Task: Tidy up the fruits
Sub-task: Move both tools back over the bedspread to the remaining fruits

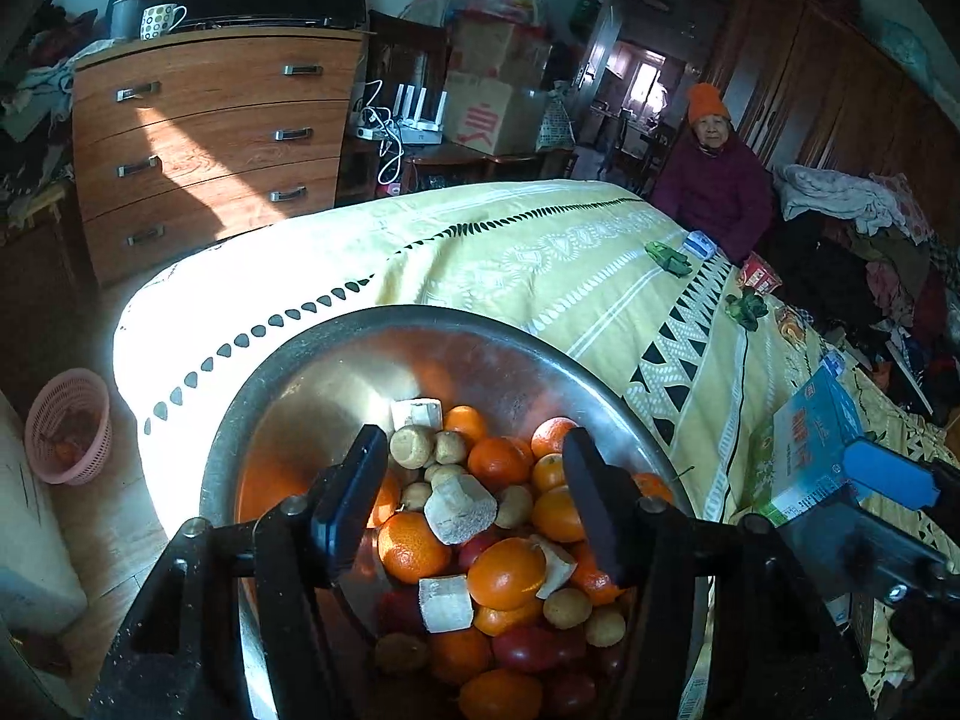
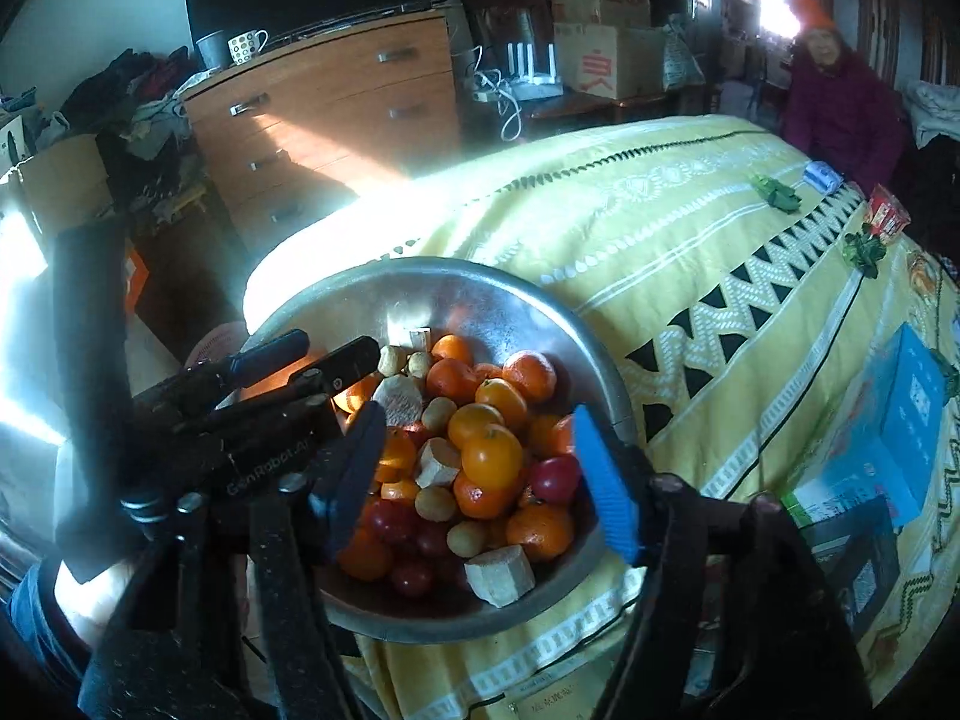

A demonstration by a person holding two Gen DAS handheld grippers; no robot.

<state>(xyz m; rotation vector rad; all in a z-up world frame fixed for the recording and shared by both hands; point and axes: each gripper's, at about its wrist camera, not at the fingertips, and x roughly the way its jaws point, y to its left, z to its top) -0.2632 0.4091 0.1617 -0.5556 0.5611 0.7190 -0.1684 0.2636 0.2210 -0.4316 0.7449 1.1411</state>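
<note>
1. Left wrist view: left gripper (image 1: 474,504) hangs over a metal bowl (image 1: 336,378), fingers (image 1: 351,498) apart about halfway, nothing between the pads, nothing held.
2. The bowl sits at the near edge of a surface covered by a yellow patterned cloth (image 1: 540,258); I cannot tell whether it is a table or a bed underneath.
3. Bowl contents: oranges (image 1: 507,579), small tan round fruits (image 1: 413,446), dark red fruits (image 1: 528,648) and pale cut chunks (image 1: 459,510), all heaped on the near side.
4. The right gripper's blue finger (image 1: 888,471) shows at the right edge, in front of a blue box (image 1: 810,438) lying on the cloth.
5. Background: wooden dresser (image 1: 210,138) with a dotted mug (image 1: 159,18) on top, pink basket (image 1: 69,426) on the floor, a seated person (image 1: 717,180) at the far end.
6. Right wrist view: right gripper (image 2: 480,474) is over the same bowl (image 2: 540,312), fingers (image 2: 606,480) set fairly wide, clear of the fruit, empty.
7. An orange (image 2: 492,456) and a red fruit (image 2: 555,477) lie below the gap, untouched.
8. The left gripper (image 2: 336,354) comes in from the left over the bowl's rim, fingers parted, holding nothing.
9. The blue box (image 2: 906,420) lies well apart to the right of the bowl; green leafy bits (image 2: 777,192) and a red packet (image 2: 887,217) lie at the far end near the person (image 2: 840,102).
</note>
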